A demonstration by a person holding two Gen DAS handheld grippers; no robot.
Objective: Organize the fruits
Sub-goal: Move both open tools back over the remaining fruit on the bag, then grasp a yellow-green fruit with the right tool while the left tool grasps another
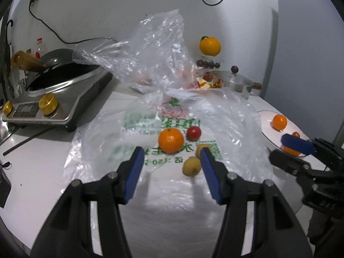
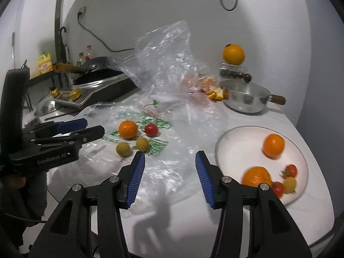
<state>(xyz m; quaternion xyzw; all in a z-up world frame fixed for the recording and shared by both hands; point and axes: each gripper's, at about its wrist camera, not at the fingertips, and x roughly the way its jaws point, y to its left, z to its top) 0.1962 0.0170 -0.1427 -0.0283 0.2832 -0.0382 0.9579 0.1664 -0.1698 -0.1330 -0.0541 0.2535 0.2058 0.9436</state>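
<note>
1. At the far left a silver induction cooker with gold knobs (image 1: 50, 105) carries a dark wok with a wooden handle (image 1: 62, 73); both sit on the white countertop (image 2: 182, 215).
2. The left gripper (image 1: 171, 157) hovers low over a clear printed plastic bag (image 1: 150, 124) lying flat on the counter. Its blue-padded fingers (image 1: 135, 169) are spread wide and grip nothing; the right-hand pad stands just beside two small yellow-green round fruits (image 1: 191, 165).
3. Beyond those fingertips, on the same bag, lie a loose orange mandarin (image 1: 171, 140) and, touching its right side, a small red cherry tomato (image 1: 194, 133).
4. A second crumpled clear plastic bag (image 2: 163, 60) rises behind, near the wall.
5. The right gripper (image 2: 169, 161) hangs above the bag's near edge, its blue ribbed fingers (image 2: 204, 176) parted wide and empty, touching nothing.
6. Farther back stand a lidded steel saucepan with a wooden handle (image 2: 247, 99) and a large orange perched on a glass jar (image 2: 233, 54).
7. At the right, a round white plate (image 2: 236, 148) holds two mandarins (image 2: 273, 145), two red tomatoes and one yellow fruit, clustered at its near right side.
</note>
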